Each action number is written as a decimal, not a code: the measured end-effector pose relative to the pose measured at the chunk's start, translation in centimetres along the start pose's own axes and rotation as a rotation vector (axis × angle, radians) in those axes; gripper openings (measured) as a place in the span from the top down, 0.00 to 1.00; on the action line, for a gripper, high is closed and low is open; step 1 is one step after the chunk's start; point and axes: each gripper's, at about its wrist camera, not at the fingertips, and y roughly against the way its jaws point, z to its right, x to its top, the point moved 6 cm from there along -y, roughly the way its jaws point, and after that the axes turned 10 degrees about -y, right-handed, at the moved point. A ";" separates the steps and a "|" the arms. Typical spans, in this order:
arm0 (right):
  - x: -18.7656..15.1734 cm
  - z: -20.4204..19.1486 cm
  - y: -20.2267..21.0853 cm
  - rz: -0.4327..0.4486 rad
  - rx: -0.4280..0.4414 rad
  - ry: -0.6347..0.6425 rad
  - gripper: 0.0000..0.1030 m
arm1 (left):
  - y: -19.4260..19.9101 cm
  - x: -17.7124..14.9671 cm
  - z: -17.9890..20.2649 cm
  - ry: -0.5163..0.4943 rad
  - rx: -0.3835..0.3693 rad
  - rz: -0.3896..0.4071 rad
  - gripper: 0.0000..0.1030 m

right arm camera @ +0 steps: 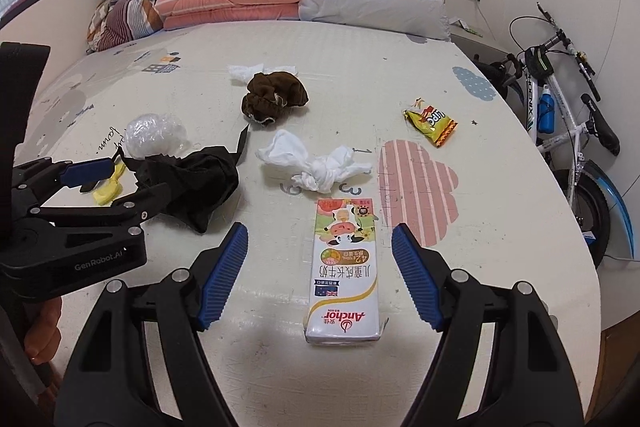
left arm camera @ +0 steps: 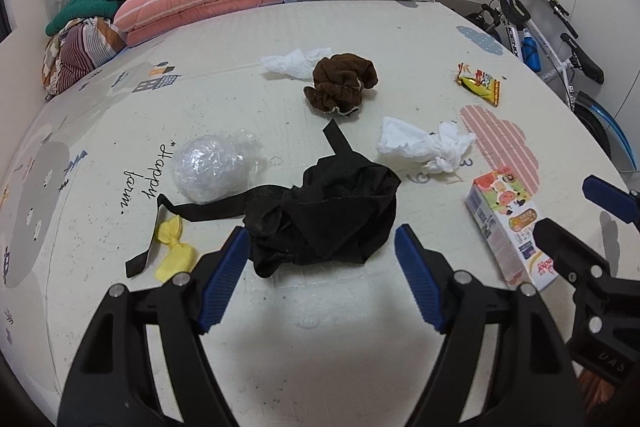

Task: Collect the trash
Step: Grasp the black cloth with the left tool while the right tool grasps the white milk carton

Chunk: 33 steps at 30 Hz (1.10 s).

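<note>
Flanking the milk carton — right gripper fingers spread wide.

On the mat, the milk carton lies near the front edge, the crumpled tissue just behind it. The snack wrapper sits toward the right edge, the cloth left of the carton.

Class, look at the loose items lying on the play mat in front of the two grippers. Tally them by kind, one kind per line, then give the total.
Crumpled white tissues: 2
Fabric items: 2, black, brown
Milk carton: 1
Snack wrapper: 1
Clear plastic ball: 1
Yellow wrapper: 1
Total: 8
</note>
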 end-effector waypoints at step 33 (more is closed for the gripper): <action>-3.6 2.4 -7.0 -0.214 -0.005 -0.087 0.53 | -2.8 1.1 1.8 -0.107 -0.004 0.006 0.54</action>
